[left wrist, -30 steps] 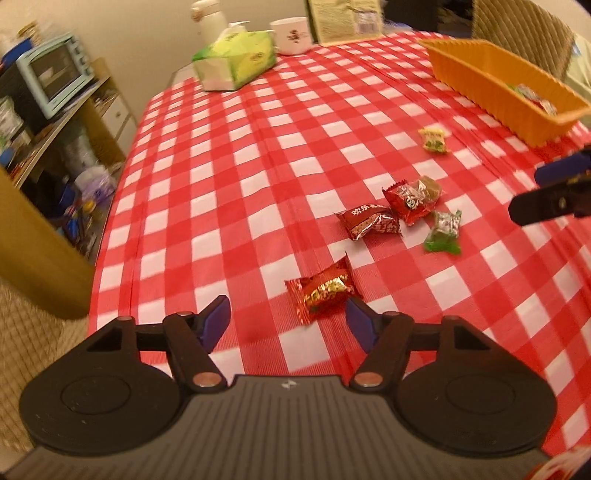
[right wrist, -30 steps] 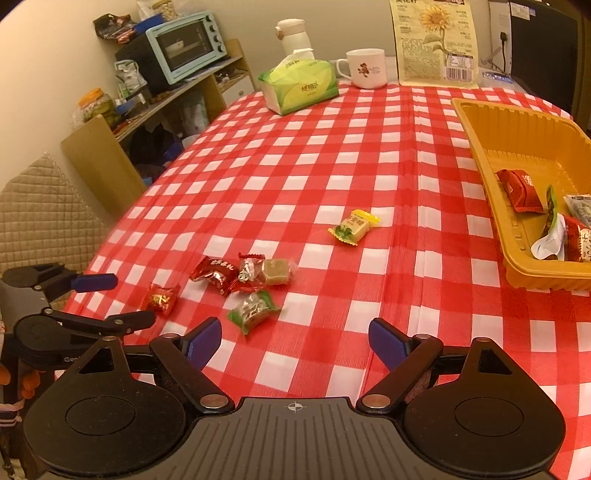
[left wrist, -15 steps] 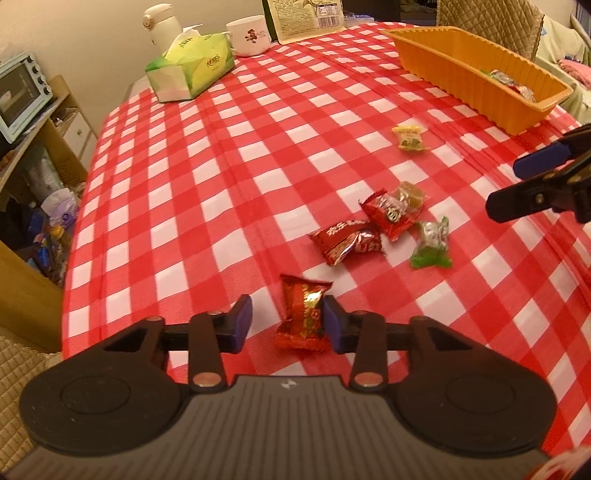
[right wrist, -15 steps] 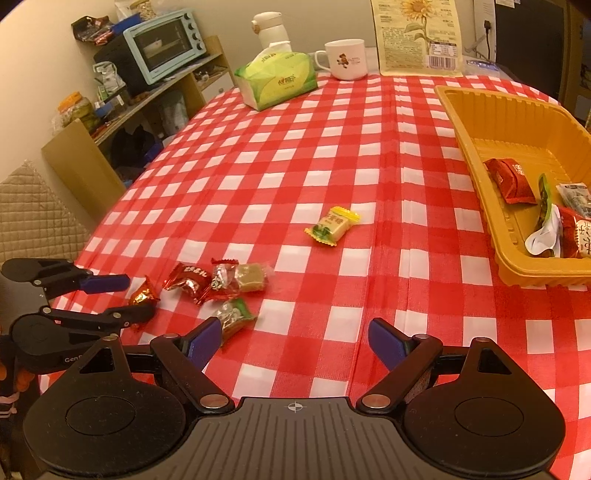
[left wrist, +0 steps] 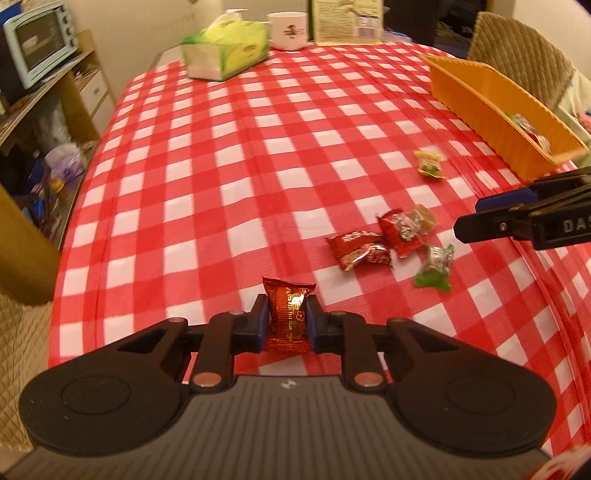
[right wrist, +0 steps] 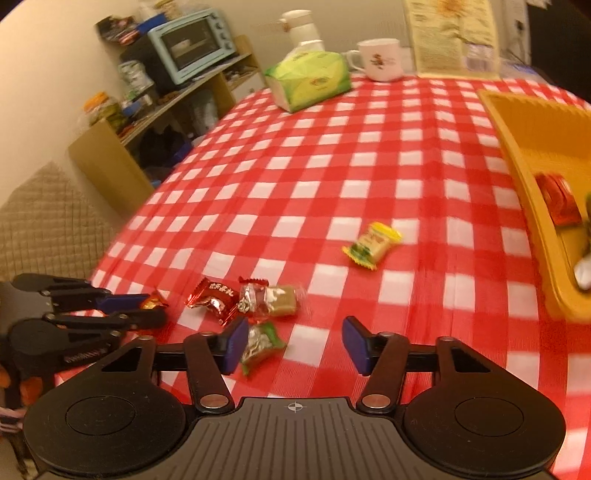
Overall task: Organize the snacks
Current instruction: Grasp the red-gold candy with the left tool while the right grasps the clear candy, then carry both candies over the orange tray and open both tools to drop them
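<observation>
On the red-checked cloth, my left gripper (left wrist: pixel 284 314) presses both pads on a red-gold candy (left wrist: pixel 289 295), its jaws still closing; in the right wrist view the left gripper (right wrist: pixel 153 309) sits far left. My right gripper (right wrist: pixel 295 343) is closing with a green-wrapped candy (right wrist: pixel 262 345) just inside its left finger, the right pad well clear. A red candy (left wrist: pixel 356 249), a red and tan pair (left wrist: pixel 402 232) and a yellow-green candy (right wrist: pixel 371 243) lie loose. The orange tray (right wrist: pixel 546 140) at right holds several snacks.
A green tissue box (left wrist: pixel 225 55), a white mug (left wrist: pixel 288 29) and a paper packet stand at the table's far end. A shelf with a toaster oven (right wrist: pixel 192 44) is off the left edge. A quilted chair (left wrist: pixel 517 44) stands behind the tray.
The left jaws closed onto the red-gold candy, which now stands lengthwise between the pads. The right gripper moved forward and down over the green candy, and its jaws narrowed.
</observation>
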### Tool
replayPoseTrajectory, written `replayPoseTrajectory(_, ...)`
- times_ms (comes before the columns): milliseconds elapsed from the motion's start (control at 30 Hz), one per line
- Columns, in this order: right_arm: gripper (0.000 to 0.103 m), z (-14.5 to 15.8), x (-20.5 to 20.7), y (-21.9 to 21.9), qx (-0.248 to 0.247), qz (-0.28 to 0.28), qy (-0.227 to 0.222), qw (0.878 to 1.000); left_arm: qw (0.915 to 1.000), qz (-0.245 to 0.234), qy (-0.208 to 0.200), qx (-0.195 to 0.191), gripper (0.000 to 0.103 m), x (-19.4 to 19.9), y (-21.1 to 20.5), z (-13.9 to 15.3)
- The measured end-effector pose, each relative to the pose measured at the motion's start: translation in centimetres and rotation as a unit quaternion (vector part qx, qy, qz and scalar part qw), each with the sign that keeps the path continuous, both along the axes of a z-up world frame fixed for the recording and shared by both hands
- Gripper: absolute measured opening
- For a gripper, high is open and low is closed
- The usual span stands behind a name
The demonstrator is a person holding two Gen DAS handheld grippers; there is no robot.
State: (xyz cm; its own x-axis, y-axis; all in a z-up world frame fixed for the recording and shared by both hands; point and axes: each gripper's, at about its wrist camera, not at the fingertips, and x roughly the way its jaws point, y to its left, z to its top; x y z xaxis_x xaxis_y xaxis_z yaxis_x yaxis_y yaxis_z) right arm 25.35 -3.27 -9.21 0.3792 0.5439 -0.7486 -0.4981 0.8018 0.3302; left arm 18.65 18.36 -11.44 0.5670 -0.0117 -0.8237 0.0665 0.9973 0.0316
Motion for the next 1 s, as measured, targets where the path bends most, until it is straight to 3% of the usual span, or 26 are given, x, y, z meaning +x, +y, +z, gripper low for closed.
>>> replayPoseTrajectory(367,0.051,-2.1,1.1,3.1,-0.087,0.133,-0.066,0.985,0.999,0.039,0.005,-0.02,0.019,-1.2,1.4,0.1)
replayPoseTrajectory(767,0.05,-3.0,2.2,6.8,-0.089,0.212,-0.1,0.968,0.997,0.072,0.007,-0.026,0.019,-1.5,2.6,0.2)
replayPoseTrajectory(800,0.048,-3.0,2.2,7.0,-0.087,0.215,-0.099,0.968,0.9968,0.075,0.008,-0.025,0.019,-1.5,2.8,0.2)
replayPoseTrajectory(867,0.03,-2.9,2.3,7.2,-0.084,0.222,-0.1,0.966,0.9963,0.081,0.009,-0.026,0.019,-1.5,3.0,0.2)
replayPoseTrajectory(1000,0.023,-2.8,2.3,7.1,-0.084,0.223,-0.095,0.967,0.9956,0.09,0.01,-0.025,0.019,-1.5,3.3,0.2)
